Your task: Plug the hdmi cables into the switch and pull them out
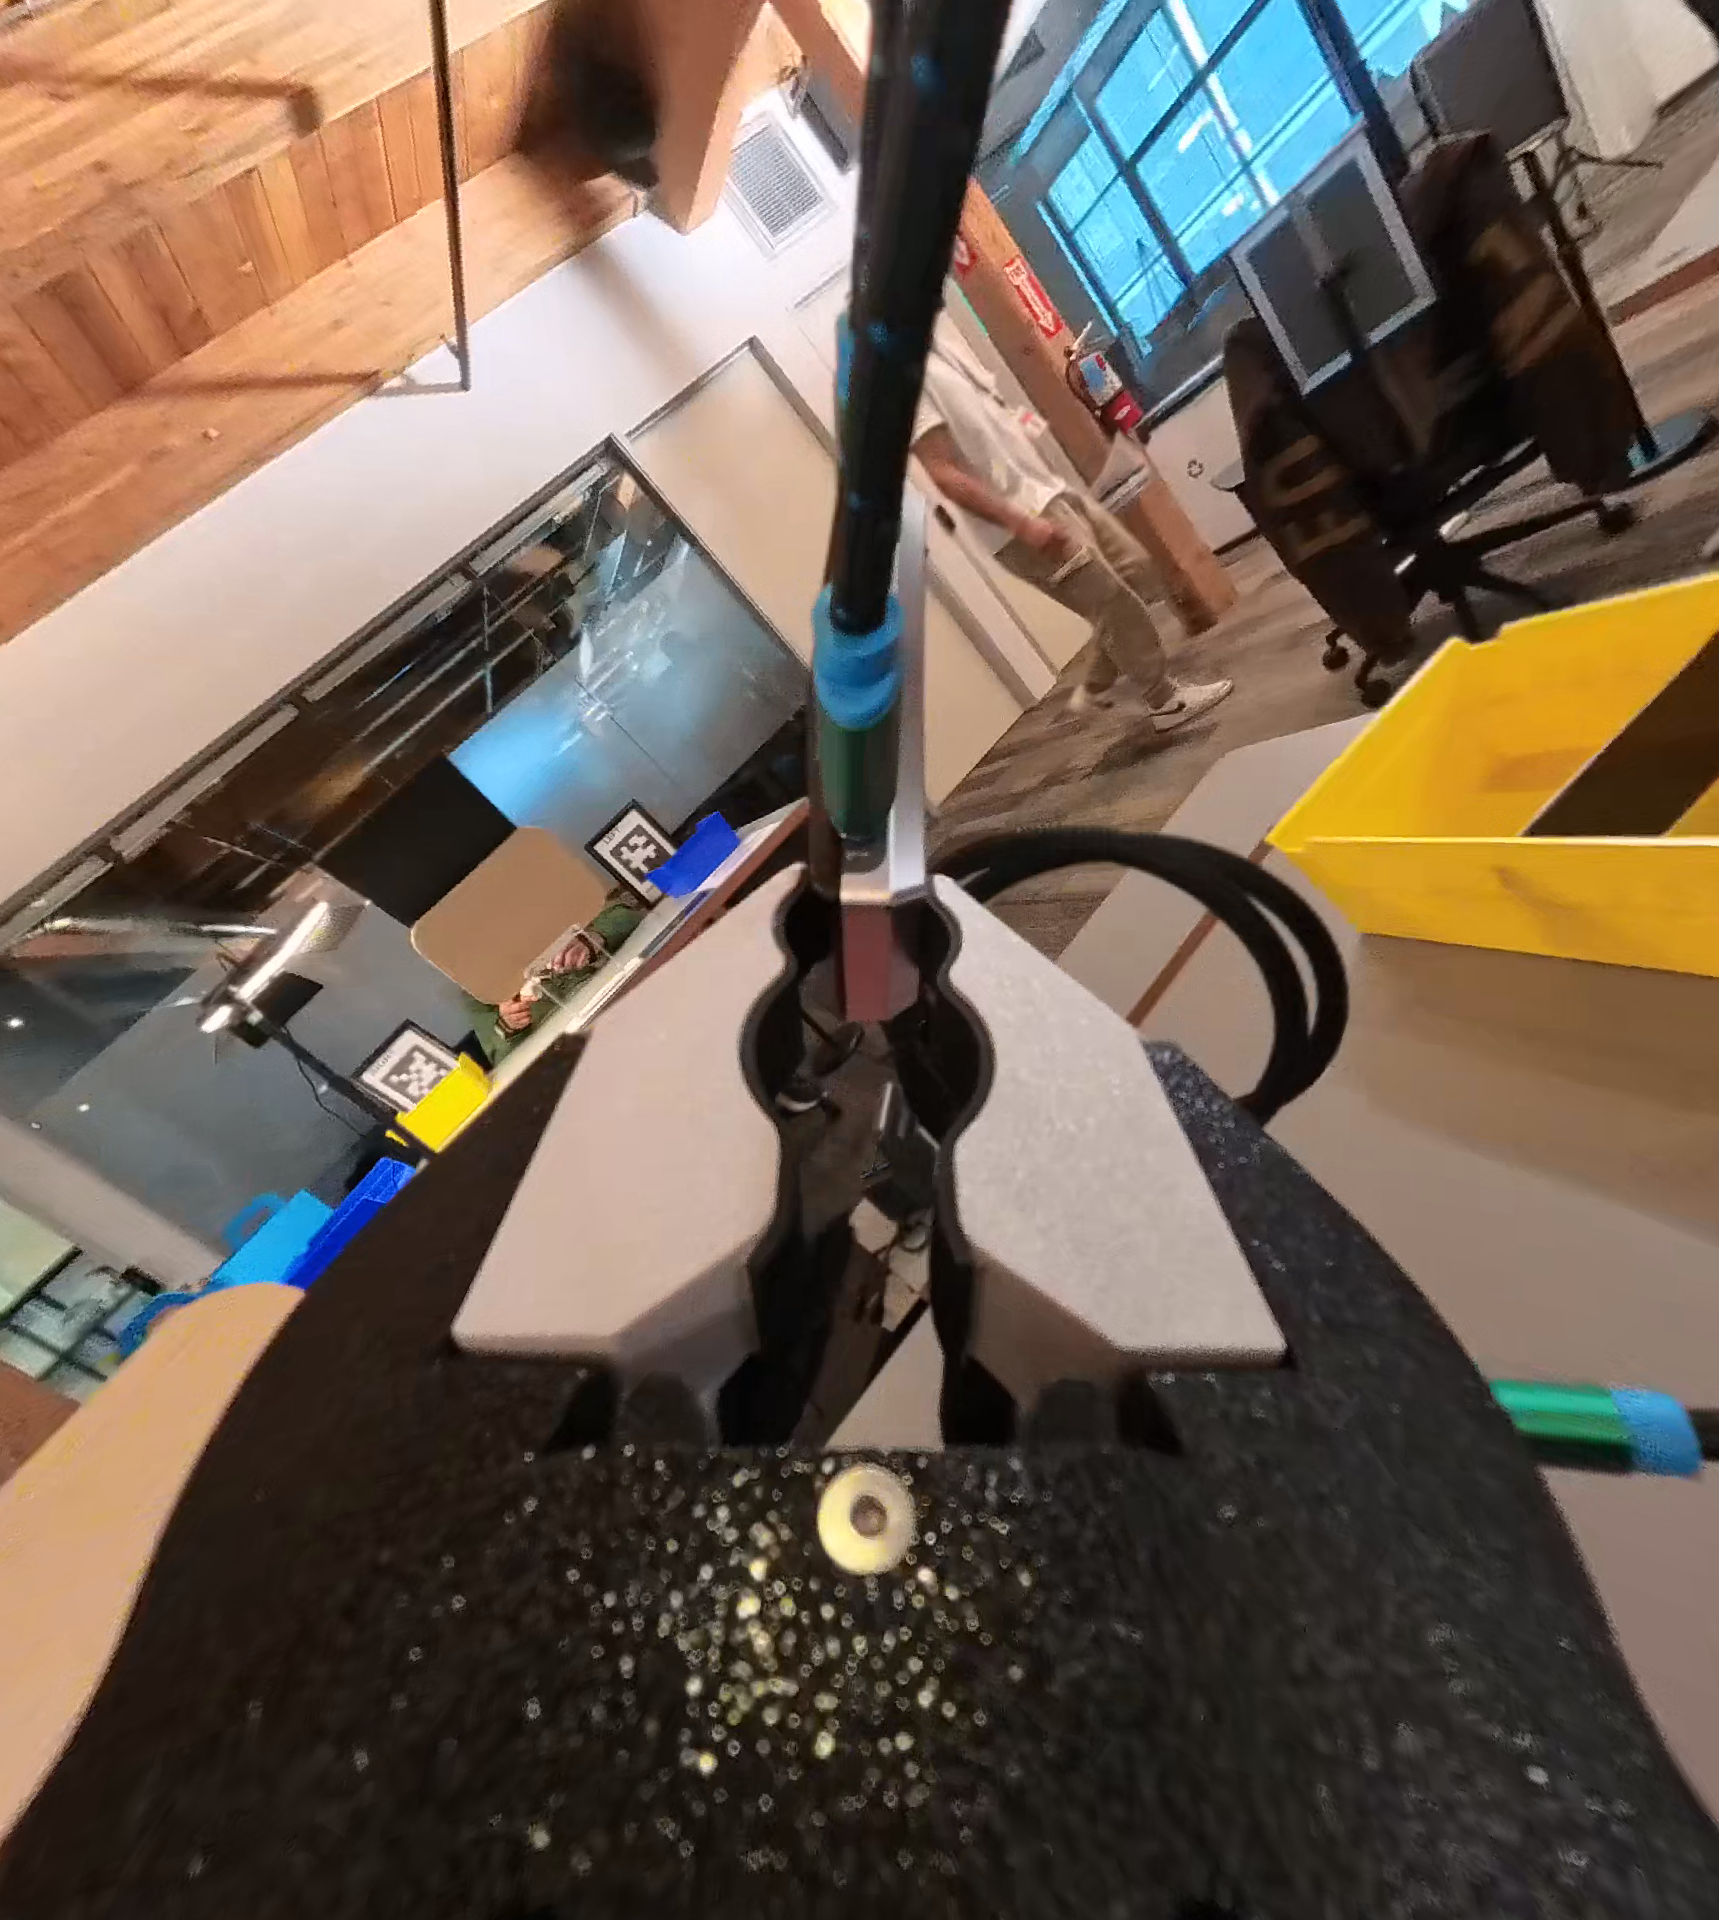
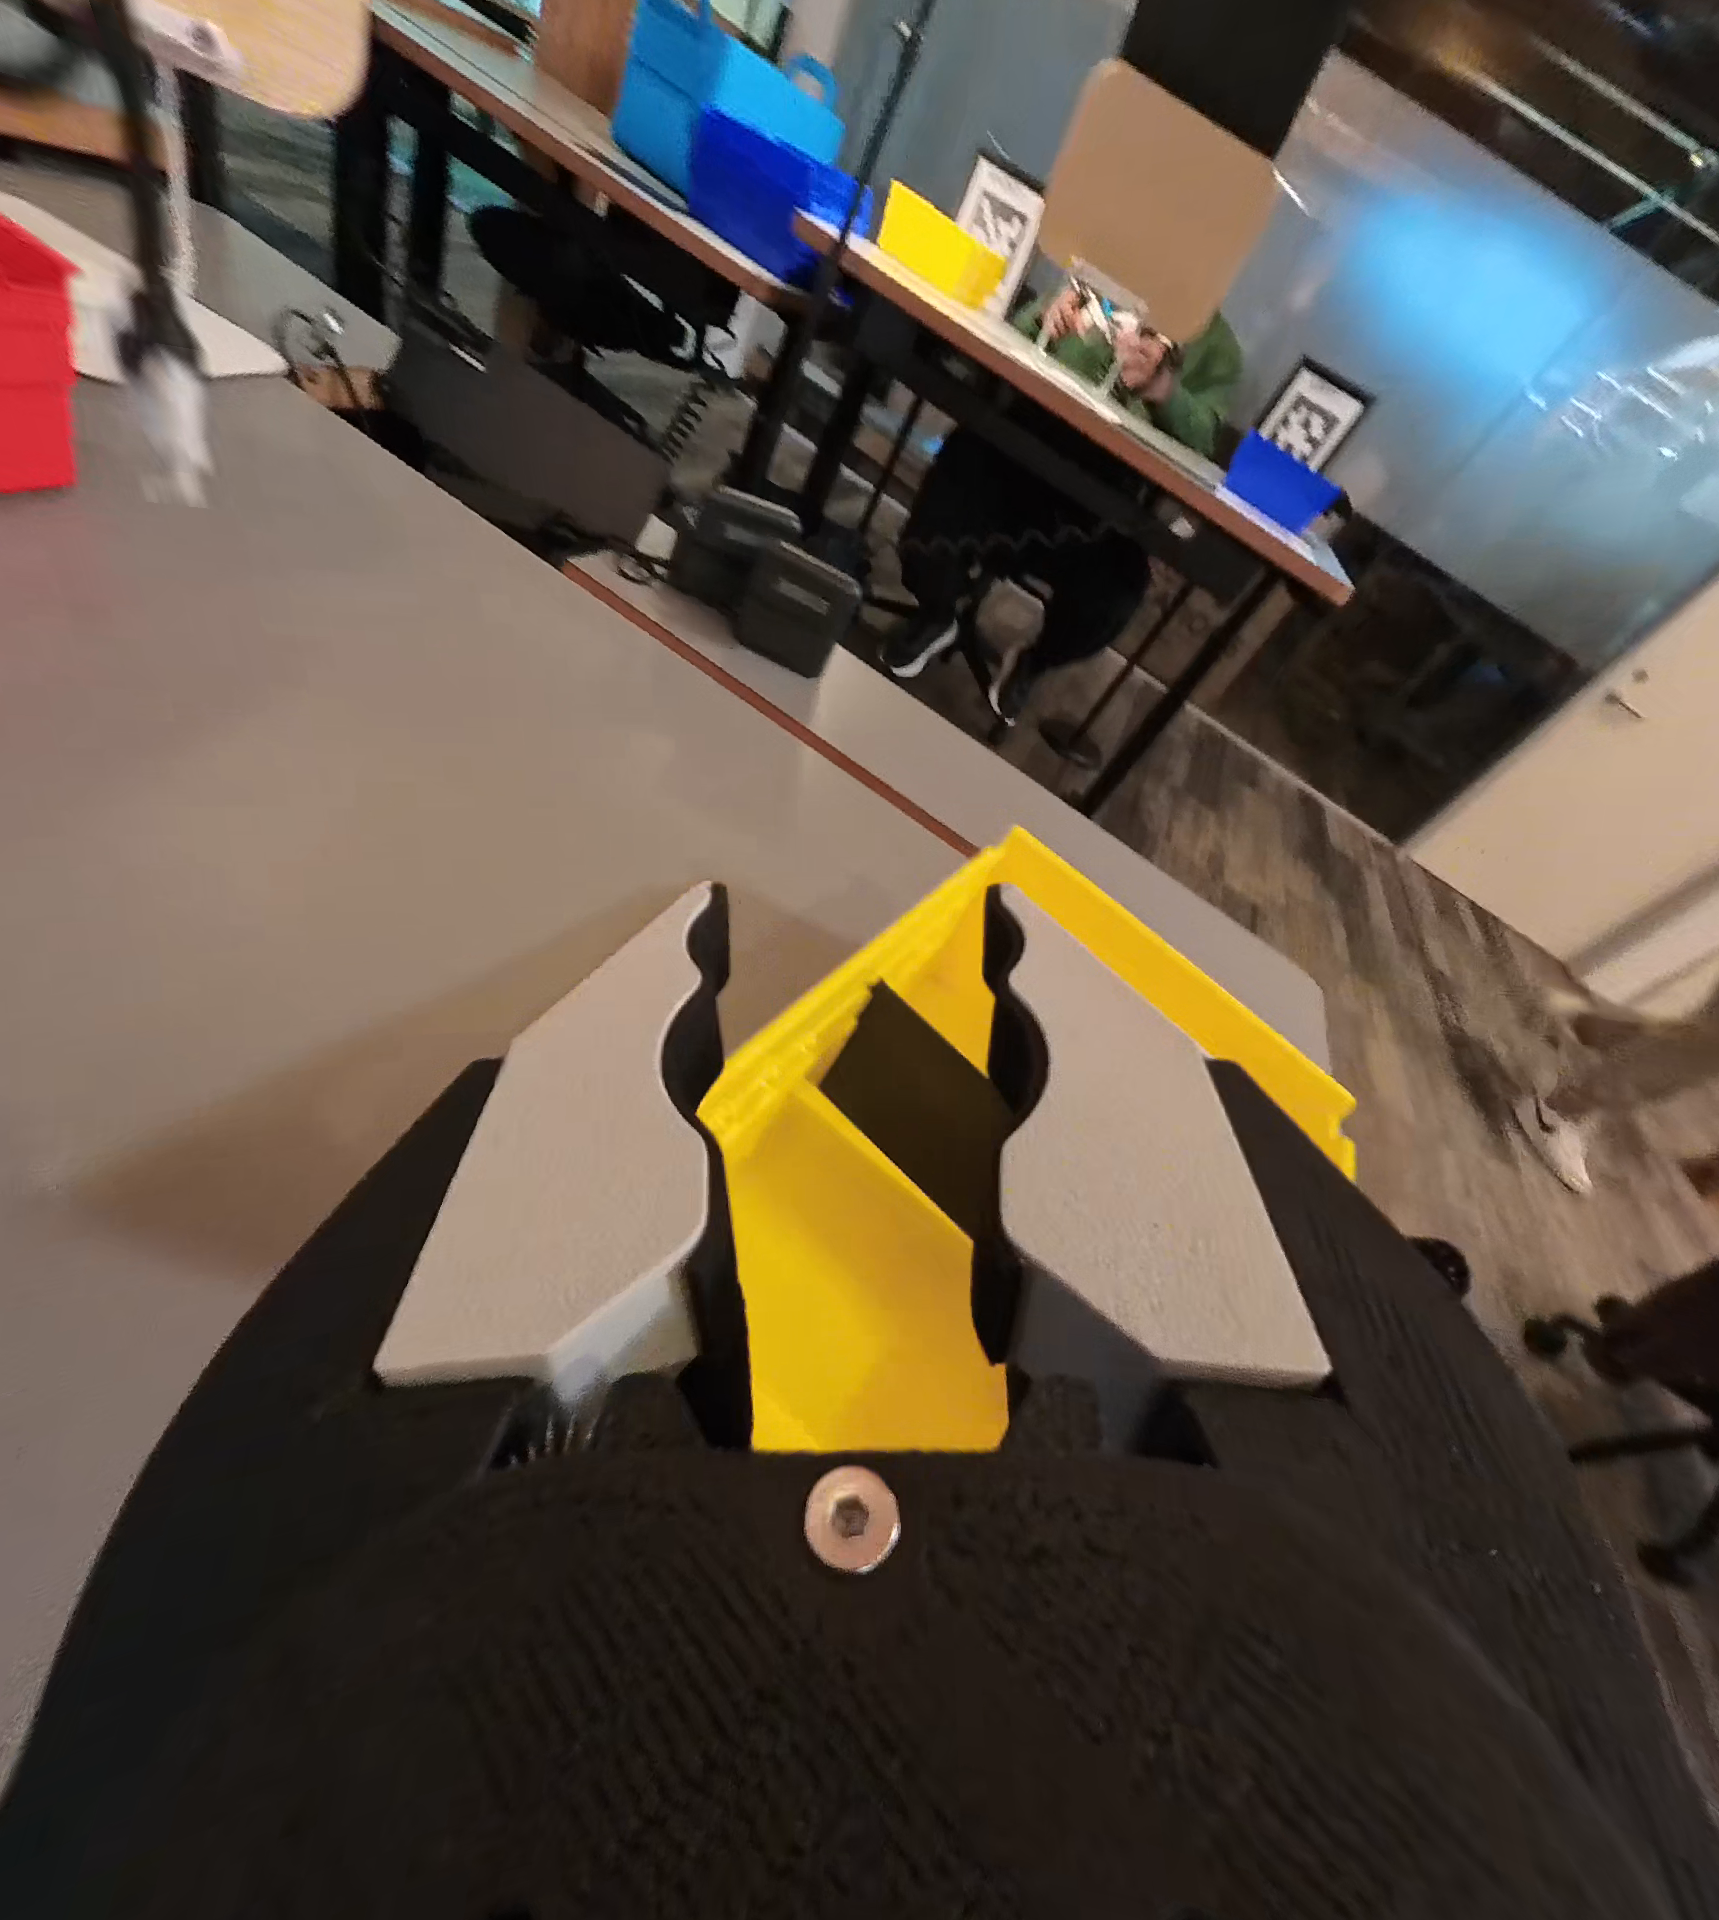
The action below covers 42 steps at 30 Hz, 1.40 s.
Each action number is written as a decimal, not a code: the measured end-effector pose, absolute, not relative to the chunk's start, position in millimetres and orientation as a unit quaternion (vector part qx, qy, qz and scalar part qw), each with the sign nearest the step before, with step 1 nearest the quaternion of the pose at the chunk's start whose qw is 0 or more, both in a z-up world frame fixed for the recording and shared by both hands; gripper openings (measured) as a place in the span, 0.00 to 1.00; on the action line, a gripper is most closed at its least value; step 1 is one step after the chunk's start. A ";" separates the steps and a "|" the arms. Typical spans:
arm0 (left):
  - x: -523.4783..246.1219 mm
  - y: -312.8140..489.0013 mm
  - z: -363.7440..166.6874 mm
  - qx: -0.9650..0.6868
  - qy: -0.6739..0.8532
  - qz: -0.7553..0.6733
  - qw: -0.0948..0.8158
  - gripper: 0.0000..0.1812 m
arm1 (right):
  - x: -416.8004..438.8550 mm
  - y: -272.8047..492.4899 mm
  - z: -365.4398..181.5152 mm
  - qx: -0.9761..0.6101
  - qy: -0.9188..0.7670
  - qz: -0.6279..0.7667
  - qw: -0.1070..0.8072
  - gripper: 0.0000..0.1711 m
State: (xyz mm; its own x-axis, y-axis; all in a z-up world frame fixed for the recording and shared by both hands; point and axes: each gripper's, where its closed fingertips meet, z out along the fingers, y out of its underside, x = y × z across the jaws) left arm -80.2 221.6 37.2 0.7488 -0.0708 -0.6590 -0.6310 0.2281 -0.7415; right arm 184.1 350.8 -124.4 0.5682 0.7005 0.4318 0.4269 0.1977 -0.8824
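Here my left gripper (image 1: 865,961) pinches the thin metal switch (image 1: 902,831), lifted off the table (image 1: 1457,1195), one HDMI plug (image 1: 850,727) seated. It seems light, rigid, slick; grip plug shells, not braided cable. My right gripper (image 2: 855,1039) hangs spread, empty.

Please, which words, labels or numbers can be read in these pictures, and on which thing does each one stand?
Red wall signs: lettering, too blurred to read.
Dark chair cover: large pale letters, partly hidden; not quoted.
Marker cards: patterns; tiny caption unreadable.
Switch and HDMI cable: no writing shows.
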 end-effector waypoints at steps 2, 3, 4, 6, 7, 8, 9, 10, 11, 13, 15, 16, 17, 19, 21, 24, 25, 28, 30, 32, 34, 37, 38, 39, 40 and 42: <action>-66.7 234.3 7.2 -0.583 0.306 0.224 0.719 0.09 | 172.3 346.9 -123.9 -0.615 -0.459 0.129 0.628 0.28; -62.6 240.7 -7.0 -0.578 0.304 0.243 0.717 0.09 | 167.7 346.5 -124.0 -0.613 -0.460 0.135 0.629 0.28; -59.1 246.7 -21.5 -0.570 0.308 0.271 0.712 0.09 | 164.5 346.9 -124.7 -0.611 -0.461 0.136 0.629 0.27; -53.4 256.5 -48.9 -0.545 0.323 0.343 0.693 0.09 | 161.6 350.5 -127.1 -0.611 -0.462 0.123 0.631 0.27; -50.4 259.9 -61.2 -0.527 0.333 0.382 0.682 0.09 | 161.4 352.7 -128.2 -0.613 -0.461 0.114 0.632 0.26; -47.0 262.6 -73.2 -0.504 0.348 0.423 0.668 0.09 | 161.5 355.2 -129.0 -0.615 -0.458 0.107 0.632 0.26; -43.3 264.6 -84.9 -0.481 0.362 0.460 0.653 0.09 | 161.9 357.7 -129.4 -0.618 -0.454 0.101 0.634 0.26; -39.2 266.3 -96.5 -0.458 0.378 0.491 0.638 0.09 | 162.4 359.9 -129.3 -0.620 -0.449 0.097 0.636 0.26; -35.6 267.7 -107.6 -0.437 0.392 0.517 0.622 0.09 | 162.3 361.4 -129.1 -0.622 -0.446 0.095 0.637 0.25; -30.7 270.0 -127.0 -0.407 0.410 0.550 0.603 0.09 | 159.0 361.1 -129.1 -0.622 -0.443 0.102 0.637 0.24; -31.2 274.4 -143.6 -0.414 0.414 0.548 0.597 0.09 | 149.1 356.6 -132.1 -0.622 -0.450 0.123 0.629 0.23; -33.2 277.6 -151.3 -0.424 0.414 0.545 0.593 0.09 | 141.5 353.0 -134.4 -0.620 -0.458 0.137 0.623 0.23; -36.0 280.6 -157.5 -0.432 0.409 0.542 0.594 0.09 | 132.4 348.5 -136.6 -0.615 -0.467 0.150 0.617 0.23; -40.0 286.1 -167.2 -0.448 0.400 0.533 0.596 0.09 | 112.1 338.2 -142.8 -0.602 -0.493 0.165 0.606 0.23; -44.0 291.5 -175.2 -0.465 0.396 0.529 0.589 0.09 | 93.2 329.0 -150.5 -0.584 -0.525 0.154 0.599 0.24; -46.6 297.1 -186.0 -0.475 0.403 0.537 0.568 0.09 | 76.0 321.8 -154.0 -0.554 -0.559 0.092 0.610 0.22; -46.1 298.8 -191.8 -0.476 0.410 0.540 0.560 0.09 | 72.4 319.3 -153.6 -0.548 -0.566 0.072 0.612 0.21; -41.5 302.6 -210.8 -0.477 0.438 0.542 0.536 0.09 | 62.0 306.1 -148.2 -0.525 -0.581 0.048 0.620 0.19; -38.8 303.2 -220.5 -0.461 0.460 0.559 0.513 0.09 | 48.3 287.1 -157.8 -0.522 -0.607 0.093 0.592 0.16; -35.5 303.5 -230.1 -0.441 0.480 0.571 0.499 0.09 | 35.1 271.1 -180.6 -0.546 -0.630 0.153 0.530 0.19; -35.9 305.6 -241.2 -0.448 0.491 0.564 0.490 0.09 | 23.3 262.0 -200.9 -0.564 -0.639 0.199 0.484 0.19; -38.8 311.9 -264.5 -0.478 0.509 0.539 0.470 0.10 | 13.1 258.4 -231.4 -0.593 -0.645 0.223 0.428 0.21; -39.6 314.0 -272.0 -0.480 0.520 0.539 0.457 0.10 | 11.4 260.8 -240.7 -0.608 -0.640 0.221 0.415 0.21; -39.5 315.7 -277.0 -0.481 0.527 0.539 0.449 0.10 | 9.7 262.2 -249.9 -0.623 -0.634 0.223 0.400 0.21; -39.2 316.7 -279.6 -0.484 0.529 0.536 0.446 0.10 | 7.9 262.5 -258.9 -0.637 -0.628 0.226 0.385 0.20; -39.4 317.6 -280.6 -0.493 0.525 0.528 0.450 0.10 | 3.2 262.2 -273.9 -0.661 -0.615 0.230 0.365 0.21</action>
